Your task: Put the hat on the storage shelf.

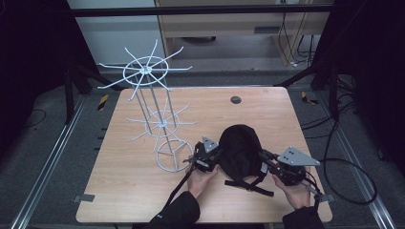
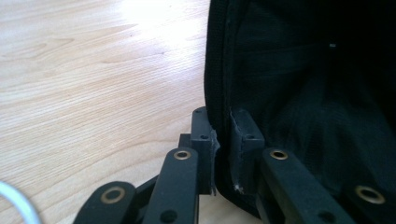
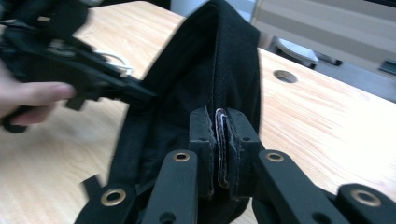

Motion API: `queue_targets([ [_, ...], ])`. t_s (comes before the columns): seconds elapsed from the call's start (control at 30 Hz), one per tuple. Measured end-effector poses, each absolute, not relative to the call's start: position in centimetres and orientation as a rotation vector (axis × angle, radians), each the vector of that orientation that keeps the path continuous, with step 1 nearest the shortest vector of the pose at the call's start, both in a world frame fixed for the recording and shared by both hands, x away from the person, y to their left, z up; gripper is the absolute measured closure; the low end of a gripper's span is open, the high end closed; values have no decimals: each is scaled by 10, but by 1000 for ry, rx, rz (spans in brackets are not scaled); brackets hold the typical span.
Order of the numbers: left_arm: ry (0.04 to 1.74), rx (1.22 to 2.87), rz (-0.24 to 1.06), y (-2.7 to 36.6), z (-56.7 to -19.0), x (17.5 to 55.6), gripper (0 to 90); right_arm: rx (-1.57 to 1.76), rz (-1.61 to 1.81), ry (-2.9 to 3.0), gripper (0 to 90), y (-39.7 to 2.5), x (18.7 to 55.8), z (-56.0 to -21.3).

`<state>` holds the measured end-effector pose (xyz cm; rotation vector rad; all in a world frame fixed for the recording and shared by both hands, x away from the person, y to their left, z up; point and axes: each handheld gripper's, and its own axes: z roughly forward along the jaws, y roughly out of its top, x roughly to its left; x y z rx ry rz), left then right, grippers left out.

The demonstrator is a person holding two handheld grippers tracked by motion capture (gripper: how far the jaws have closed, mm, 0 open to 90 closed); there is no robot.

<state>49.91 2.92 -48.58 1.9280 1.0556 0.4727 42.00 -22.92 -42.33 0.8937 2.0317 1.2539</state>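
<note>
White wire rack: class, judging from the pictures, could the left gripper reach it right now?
Probably not at once. The left gripper is shut on the black cap's rim, so it is busy. The wire rack stands close on its left, with bare table between.

Left hand-held gripper [image 1: 213, 156] jaws clamped; right hand-held gripper [image 1: 264, 161] clamped too; forearms low, angled inward.

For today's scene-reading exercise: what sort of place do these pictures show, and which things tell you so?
Probably a lab or test workspace: a bare wooden table on a black-curtained floor with metal rails, loose cables, and a hand-held gripper holding a black cap.
</note>
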Motion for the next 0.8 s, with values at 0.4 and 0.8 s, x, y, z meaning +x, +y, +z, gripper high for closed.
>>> queue_targets([
  [0.4,1052,1953,484,22,-499,508,735,822,1299,2186,825,-211,416,-441],
  [0.8,977,1982,432,28,-487,502,409,825,1269,2223,826,-210,413,-448],
])
